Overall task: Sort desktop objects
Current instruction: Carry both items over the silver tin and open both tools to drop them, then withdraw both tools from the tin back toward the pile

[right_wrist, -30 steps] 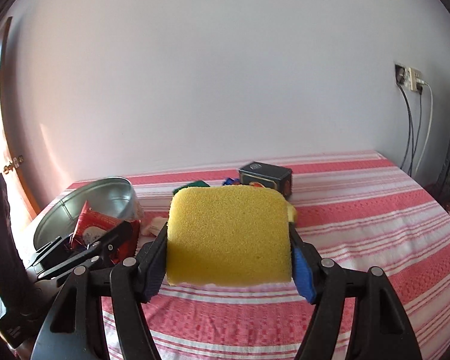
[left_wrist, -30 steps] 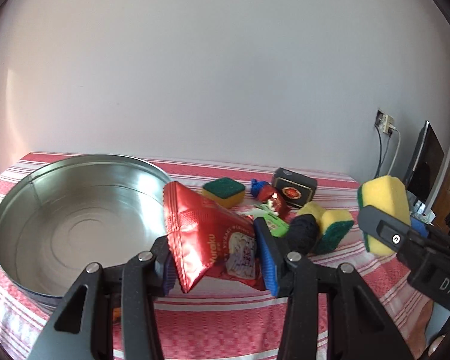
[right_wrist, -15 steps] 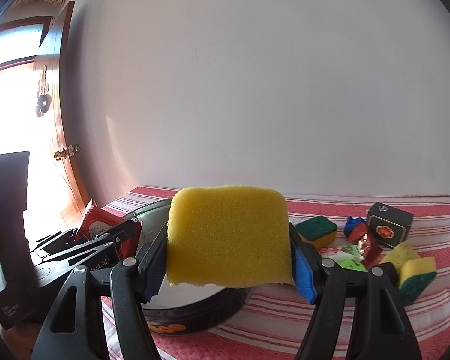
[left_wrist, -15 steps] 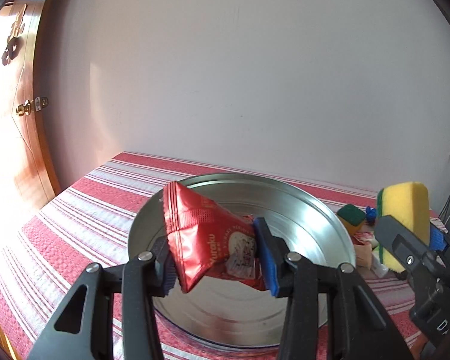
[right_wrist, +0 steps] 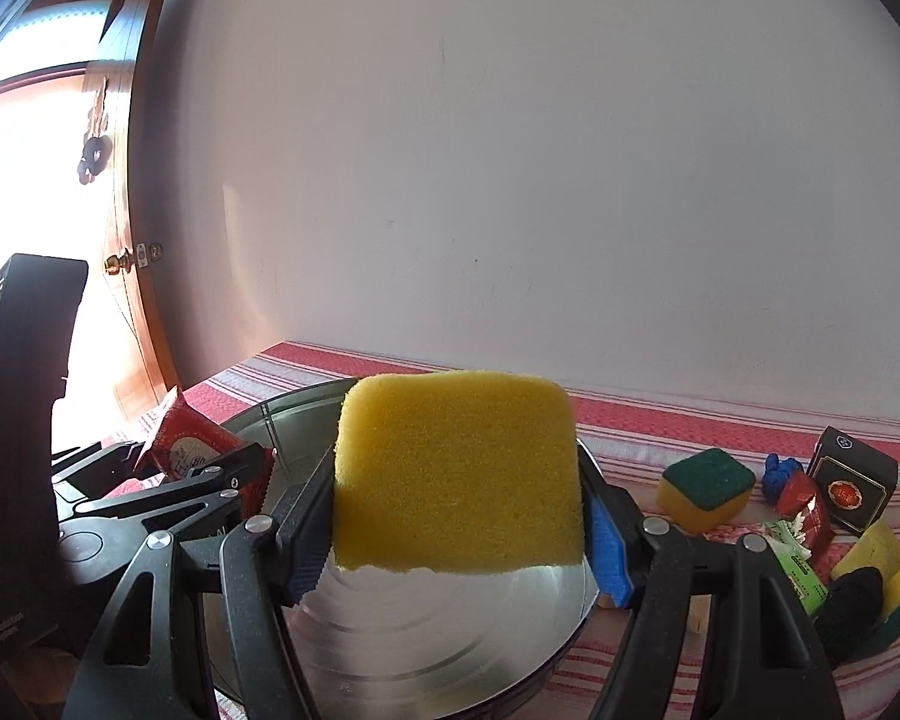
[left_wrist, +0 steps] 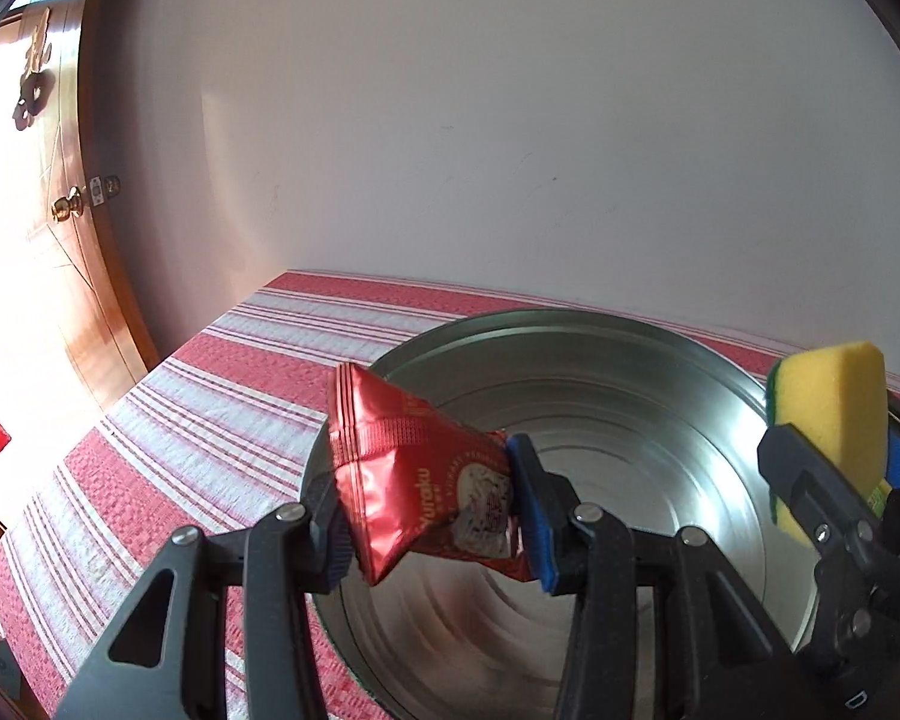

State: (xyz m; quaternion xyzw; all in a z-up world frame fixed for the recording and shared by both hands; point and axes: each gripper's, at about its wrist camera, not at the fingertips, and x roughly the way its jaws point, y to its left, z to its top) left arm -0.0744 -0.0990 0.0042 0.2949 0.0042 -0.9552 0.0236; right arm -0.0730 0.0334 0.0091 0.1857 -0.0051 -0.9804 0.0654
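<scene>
My left gripper (left_wrist: 432, 516) is shut on a red foil snack packet (left_wrist: 414, 480), holding it over the near left rim of a round metal tin (left_wrist: 630, 372). The right gripper (right_wrist: 459, 522) is shut on a yellow sponge (right_wrist: 456, 474) with a green back, held above the same tin (right_wrist: 426, 648). In the left wrist view that sponge (left_wrist: 828, 420) shows at the right over the tin's rim. In the right wrist view the packet (right_wrist: 192, 450) and left gripper (right_wrist: 210, 480) show at the left. The tin's bottom that I can see is bare.
On the red-striped tablecloth (left_wrist: 222, 396) right of the tin lie a green-topped sponge (right_wrist: 705, 486), a blue object (right_wrist: 780, 471), a small red packet (right_wrist: 807, 510), a black box (right_wrist: 852, 477), a green wrapper (right_wrist: 801, 570) and more sponges (right_wrist: 870, 570). A wooden door (left_wrist: 60, 210) stands left.
Both grippers have swung left with their loads, from beside the pile of objects to above the tin. The packet and the sponge stay gripped as before.
</scene>
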